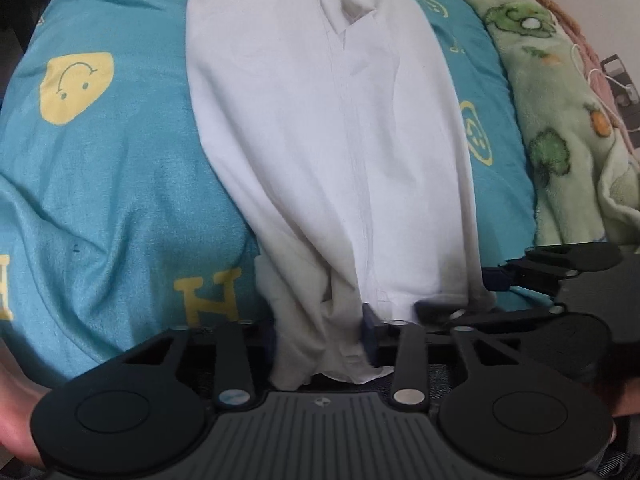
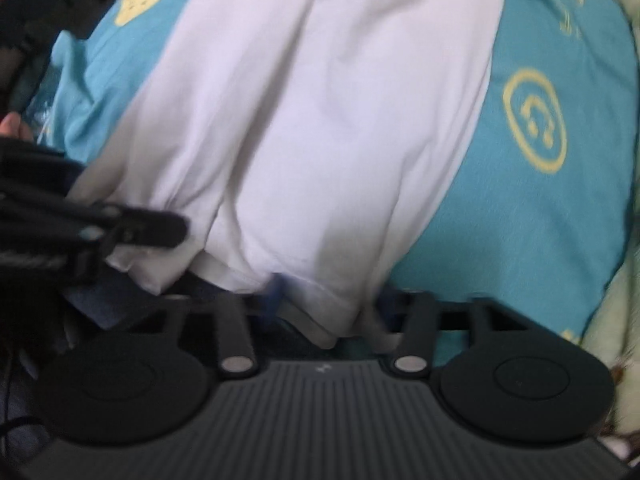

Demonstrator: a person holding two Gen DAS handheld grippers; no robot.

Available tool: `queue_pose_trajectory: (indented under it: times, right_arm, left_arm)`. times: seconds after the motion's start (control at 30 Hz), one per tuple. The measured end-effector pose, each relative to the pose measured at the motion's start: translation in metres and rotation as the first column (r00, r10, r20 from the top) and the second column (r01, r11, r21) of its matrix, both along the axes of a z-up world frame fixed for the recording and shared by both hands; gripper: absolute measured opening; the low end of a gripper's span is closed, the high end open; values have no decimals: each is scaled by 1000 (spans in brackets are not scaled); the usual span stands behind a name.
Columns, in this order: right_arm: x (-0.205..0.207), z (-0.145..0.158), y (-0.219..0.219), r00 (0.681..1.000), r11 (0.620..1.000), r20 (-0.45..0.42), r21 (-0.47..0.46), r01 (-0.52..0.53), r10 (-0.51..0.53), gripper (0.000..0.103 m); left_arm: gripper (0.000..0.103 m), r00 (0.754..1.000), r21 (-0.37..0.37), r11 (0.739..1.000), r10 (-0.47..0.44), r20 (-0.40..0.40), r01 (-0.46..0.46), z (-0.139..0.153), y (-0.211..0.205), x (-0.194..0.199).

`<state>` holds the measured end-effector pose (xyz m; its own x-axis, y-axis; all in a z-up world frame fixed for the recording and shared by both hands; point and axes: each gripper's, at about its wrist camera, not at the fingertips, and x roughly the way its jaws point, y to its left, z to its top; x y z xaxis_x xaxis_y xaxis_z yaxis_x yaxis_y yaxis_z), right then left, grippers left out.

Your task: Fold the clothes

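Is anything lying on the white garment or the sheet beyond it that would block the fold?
Nothing visible: the white garment lies bare on the teal sheet; the green blanket sits off beside it.

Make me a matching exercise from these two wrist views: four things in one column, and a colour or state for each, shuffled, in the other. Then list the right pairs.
Things:
1. white garment
2. bedsheet
3. fleece blanket
4. left gripper

Colour or state:
A. pale green, printed with cartoon vegetables
B. teal, printed with yellow smiley faces and letters
C. fingers closed on bunched hem cloth
D. laid out lengthwise on the bed, its near edge gathered

Pairs: 1-D, 2-B, 3-A, 4-C
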<state>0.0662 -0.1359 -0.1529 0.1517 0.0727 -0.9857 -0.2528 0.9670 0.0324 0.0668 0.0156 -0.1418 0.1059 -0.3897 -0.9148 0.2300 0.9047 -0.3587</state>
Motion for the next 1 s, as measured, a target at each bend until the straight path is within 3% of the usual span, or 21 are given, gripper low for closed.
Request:
queue_pose_trajectory:
  times: [0.03, 0.17, 0.27, 0.43, 0.53, 0.67, 0.8, 1.0]
  right_arm:
    - [-2, 7, -5, 1000, 1000, 19, 15, 11, -11, 8]
    - [-10, 39, -25, 993, 995, 101, 86, 57, -65, 7]
    - [-8, 83, -38, 969, 976, 200, 189, 106, -144, 7]
    - [-6, 166, -55, 901, 931, 341, 334, 149, -267, 7]
    - [-9, 221, -53, 856, 928, 437, 351, 121, -277, 7]
    - [-26, 272, -51, 802, 931, 530, 354, 87, -276, 7]
    - [-55, 279, -50, 789, 923, 548, 378, 65, -280, 7]
    - [-97, 252, -48, 803, 908, 516, 413, 72, -298, 7]
  left_arm:
    - [17, 1000, -2, 1000, 6, 7, -6, 2, 0, -1]
    - [13, 992, -100, 993, 67, 103, -57, 32, 11, -3]
    - [13, 976, -187, 976, 146, 163, -115, 67, 23, -6]
    - [11, 921, -307, 937, 259, 289, -167, 158, 27, -2]
    - [11, 880, -352, 921, 299, 370, -165, 221, 34, -8]
    - [10, 833, -386, 908, 334, 440, -160, 279, 41, -33]
    - [10, 831, -373, 913, 333, 445, -166, 289, 48, -68]
    - [10, 859, -321, 929, 311, 407, -184, 262, 51, -109]
